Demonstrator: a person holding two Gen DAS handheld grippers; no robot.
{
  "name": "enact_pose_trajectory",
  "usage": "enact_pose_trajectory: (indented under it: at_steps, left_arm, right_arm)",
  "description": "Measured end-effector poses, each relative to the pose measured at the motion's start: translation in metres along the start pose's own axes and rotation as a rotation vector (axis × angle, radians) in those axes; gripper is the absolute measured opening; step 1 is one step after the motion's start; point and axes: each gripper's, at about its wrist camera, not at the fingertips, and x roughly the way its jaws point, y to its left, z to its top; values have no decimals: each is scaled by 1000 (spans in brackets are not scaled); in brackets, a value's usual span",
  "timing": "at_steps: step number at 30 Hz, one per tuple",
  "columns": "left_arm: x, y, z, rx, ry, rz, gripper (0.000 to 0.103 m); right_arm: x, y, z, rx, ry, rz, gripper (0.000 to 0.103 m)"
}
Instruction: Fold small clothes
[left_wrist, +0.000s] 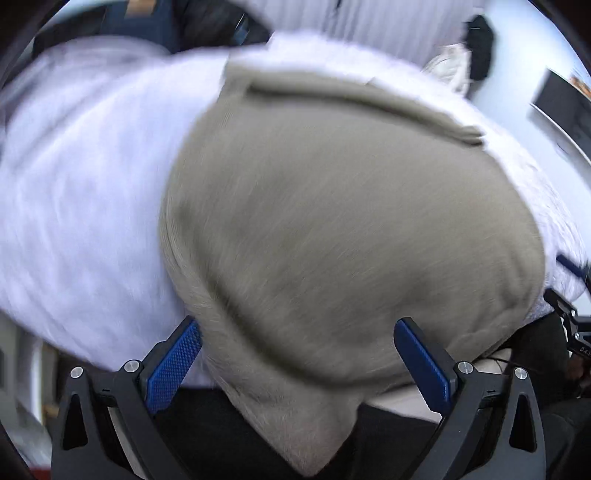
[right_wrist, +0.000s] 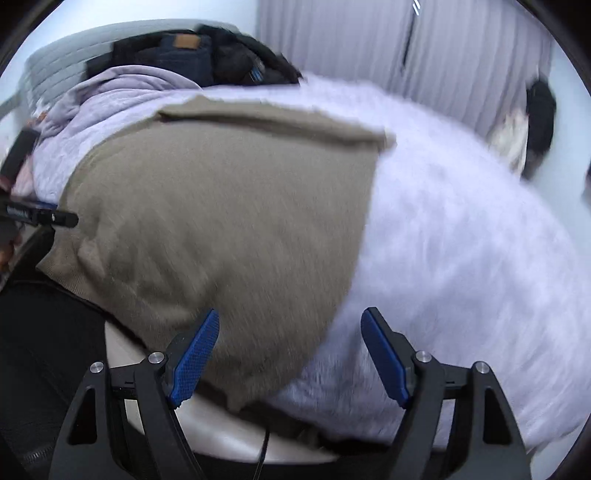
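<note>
Two grippers — left (left_wrist: 297, 363) and right (right_wrist: 290, 360) — jaws apart, gripping nothing. Tan garment (left_wrist: 351, 221) lies flattened on lavender cloth (left_wrist: 85, 184), overhanging table's near edge (right_wrist: 207, 443); folding apparently unfinished.

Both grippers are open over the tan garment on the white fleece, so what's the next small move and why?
Probably bring the left gripper down onto the tan garment's near corner and close. Both it and the right gripper are open, holding nothing, and that corner hangs between the left jaws, off the white fleece.

A pale pleated curtain (right_wrist: 351, 48) hangs behind.
</note>
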Motion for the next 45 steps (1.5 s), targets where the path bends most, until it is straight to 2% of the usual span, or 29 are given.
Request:
enact_pose_trajectory:
  at_steps: [2, 3, 4, 6, 8, 11, 13, 15, 16, 17, 19, 25, 36, 42, 44, 45]
  left_arm:
    - [-9, -31, 12, 119, -61, -13, 103]
    - [-7, -44, 22, 184, -80, -11, 103]
    - [-5, -60, 29, 247, -103, 16, 103]
    - [6, -81, 48, 307, -129, 78, 103]
    - [19, -86, 68, 293, -114, 100, 103]
    - [44, -83, 90, 227, -68, 135, 103]
    - [64, -84, 91, 200, -10, 135, 103]
    - [66, -77, 87, 161, -20, 118, 103]
    - [64, -76, 83, 149, -29, 113, 103]
    - [63, -77, 79, 144, -30, 111, 103]
    - [61, -78, 70, 141, -36, 113, 103]
    - [56, -77, 49, 132, -52, 115, 103]
    - [53, -74, 30, 146, -53, 128, 103]
    - [41, -69, 9, 228, 60, 129, 103]
    - [28, -61, 12, 217, 22, 128, 103]
    - [22, -56, 17, 204, -13, 140, 103]
  right_arm:
    - [-8, 23, 17, -117, -77, -22, 81]
    - [-6, 35, 27, -169, -93, -6, 81]
    - [-1, 44, 39, -209, -100, 5, 81]
    - [10, 57, 60, -251, -108, -7, 81]
    - [27, 56, 85, -227, -86, -11, 81]
    - [55, 36, 115, -80, -15, 45, 81]
    - [78, 25, 122, 25, 53, 76, 82]
    - [97, 18, 111, 94, 141, 106, 82]
    - [100, 15, 102, 118, 139, 118, 82]
    - [95, 16, 96, 118, 101, 111, 82]
    - [86, 25, 84, 53, 68, 66, 82]
    - [70, 29, 64, 55, 66, 51, 82]
    - [57, 36, 36, -103, 60, 5, 82]
    - [51, 53, 16, -268, 92, -68, 82]
    - [43, 58, 16, -328, 129, -88, 82]
    - [37, 59, 19, -330, 123, -67, 82]
